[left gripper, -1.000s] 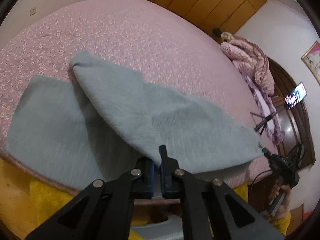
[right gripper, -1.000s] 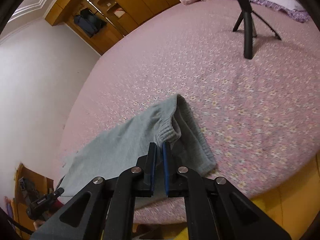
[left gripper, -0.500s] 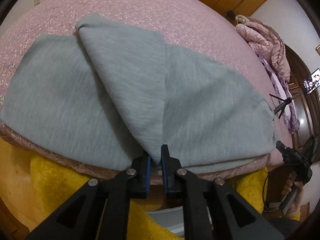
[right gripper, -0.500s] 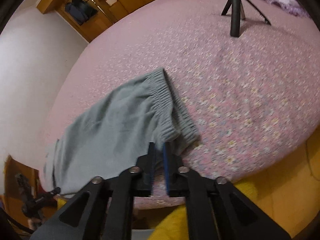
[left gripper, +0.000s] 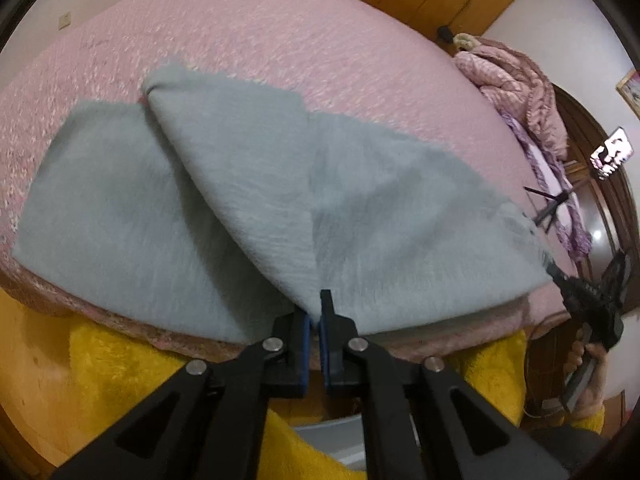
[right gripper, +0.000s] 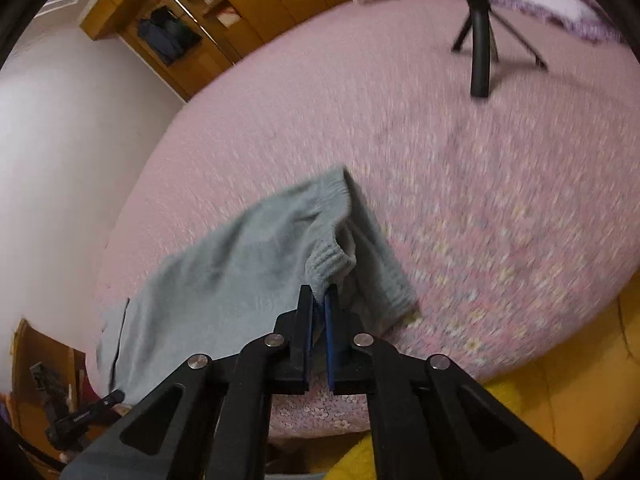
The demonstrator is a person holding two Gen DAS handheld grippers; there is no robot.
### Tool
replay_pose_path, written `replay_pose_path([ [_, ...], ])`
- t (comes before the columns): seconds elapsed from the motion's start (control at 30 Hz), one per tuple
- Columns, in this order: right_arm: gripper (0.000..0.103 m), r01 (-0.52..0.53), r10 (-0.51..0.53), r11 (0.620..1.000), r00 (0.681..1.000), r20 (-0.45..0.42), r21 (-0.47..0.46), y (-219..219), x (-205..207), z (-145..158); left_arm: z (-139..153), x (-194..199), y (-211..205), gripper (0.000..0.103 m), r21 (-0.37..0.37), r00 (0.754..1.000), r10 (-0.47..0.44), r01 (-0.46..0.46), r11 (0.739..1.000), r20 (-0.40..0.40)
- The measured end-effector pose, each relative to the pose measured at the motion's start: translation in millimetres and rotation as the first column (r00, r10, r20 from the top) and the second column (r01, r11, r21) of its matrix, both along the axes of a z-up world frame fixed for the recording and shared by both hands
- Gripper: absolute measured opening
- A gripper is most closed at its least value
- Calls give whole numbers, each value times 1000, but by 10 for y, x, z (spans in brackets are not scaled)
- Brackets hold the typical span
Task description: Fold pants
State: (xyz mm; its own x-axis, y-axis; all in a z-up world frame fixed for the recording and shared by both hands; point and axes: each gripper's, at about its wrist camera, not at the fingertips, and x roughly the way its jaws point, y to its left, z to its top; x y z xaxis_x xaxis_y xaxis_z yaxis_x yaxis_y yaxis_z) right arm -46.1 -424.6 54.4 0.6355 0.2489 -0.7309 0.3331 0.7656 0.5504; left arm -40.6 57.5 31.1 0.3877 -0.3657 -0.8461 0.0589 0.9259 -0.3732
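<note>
Lay spread along the near edge of the pink floral bedspread (left gripper: 280, 32): grey pants (left gripper: 224, 184), with one leg folded diagonally over the other in the left wrist view. Clamped on the lower point of that folded leg: left gripper (left gripper: 314, 314), jaws together with grey cloth nipped between the blue pads. Clamped on the ribbed elastic waistband (right gripper: 328, 264) at the opposite end: right gripper (right gripper: 319, 300), jaws likewise together with the band pinched between them and lifted slightly off the cover, the rest of the waist sagging to the bedspread just beside it. Seen at the far right of the left wrist view: the other gripper in a hand (left gripper: 592, 364), at the corner of the garment. Stood on the bed well beyond the waistband: a black tripod (right gripper: 480, 48), apart from the cloth. Heaped at the far end of the bed: a pink quilted blanket (left gripper: 516, 80). Ran along the far wall: wooden wardrobes (right gripper: 248, 12), one compartment open with dark items inside, contents too small to identify. Mounted at the right edge: a lit phone screen (left gripper: 612, 152). Visible below the bed edge: yellow fleece fabric (left gripper: 120, 364). Readable writing: none; small lettering on the gripper body too blurred to read.
</note>
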Motion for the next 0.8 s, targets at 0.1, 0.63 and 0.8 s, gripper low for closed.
replay_pose_path([
  [0.1, 6, -6, 6, 1000, 1000, -7, -28, -58, -24, 38, -15, -58, -69, 3, 21, 999, -35, 36, 999, -11],
  [0.63, 24, -98, 63, 964, 987, -146, -247, 144, 10, 32, 236, -117, 112, 47, 224, 997, 33, -47, 974, 64],
  [0.8, 33, -98, 69, 935, 993, -95, -341, 288, 51, 406, 407, 112, 68, 57, 255, 989, 27, -64, 965, 145],
])
